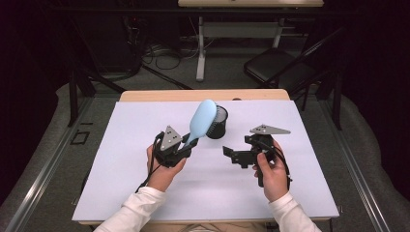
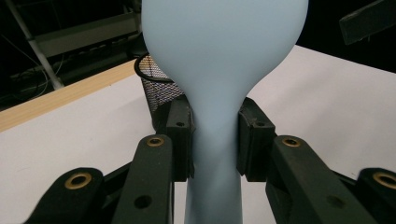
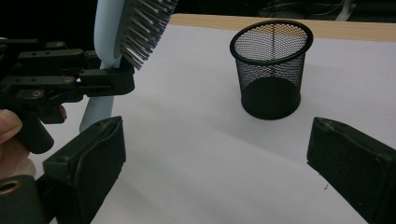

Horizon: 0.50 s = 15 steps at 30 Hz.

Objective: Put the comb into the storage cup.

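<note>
A light blue hairbrush is held up off the white table, head tilted away toward a black mesh cup. My left gripper is shut on its narrow handle; in the left gripper view the two pads press the handle from both sides, with the mesh cup behind. My right gripper stands open to the right of the brush, nothing between its jaws. In the right gripper view the brush's dark bristles face the upright, empty mesh cup.
The white sheet covers most of a wooden table, whose bare edge shows at the back. Beyond the table stand a dark chair, a desk leg and cables on the floor.
</note>
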Available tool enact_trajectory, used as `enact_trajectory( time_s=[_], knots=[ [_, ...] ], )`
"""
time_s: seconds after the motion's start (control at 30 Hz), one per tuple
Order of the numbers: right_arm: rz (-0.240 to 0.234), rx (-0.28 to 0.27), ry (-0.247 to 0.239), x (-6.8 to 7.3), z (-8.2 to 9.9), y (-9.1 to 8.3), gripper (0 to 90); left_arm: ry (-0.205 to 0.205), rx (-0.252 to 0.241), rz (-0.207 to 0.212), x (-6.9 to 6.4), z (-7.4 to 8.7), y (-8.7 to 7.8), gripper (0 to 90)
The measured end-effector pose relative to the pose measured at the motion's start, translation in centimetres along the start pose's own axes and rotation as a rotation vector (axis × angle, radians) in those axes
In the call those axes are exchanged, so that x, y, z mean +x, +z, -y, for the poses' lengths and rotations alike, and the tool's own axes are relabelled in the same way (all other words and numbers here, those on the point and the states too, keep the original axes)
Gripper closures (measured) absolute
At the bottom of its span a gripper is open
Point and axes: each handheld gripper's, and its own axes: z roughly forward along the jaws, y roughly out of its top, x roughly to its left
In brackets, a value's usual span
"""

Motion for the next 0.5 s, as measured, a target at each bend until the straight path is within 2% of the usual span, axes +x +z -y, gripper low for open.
enact_trajectory(
  time_s=[0.5],
  knots=[
    [-0.022, 0.031, -0.006, 0.7, -1.4, 0.6, 4.3, 0.001, -0.001, 0.001, 0.0, 0.0, 0.0, 70.3]
  ],
)
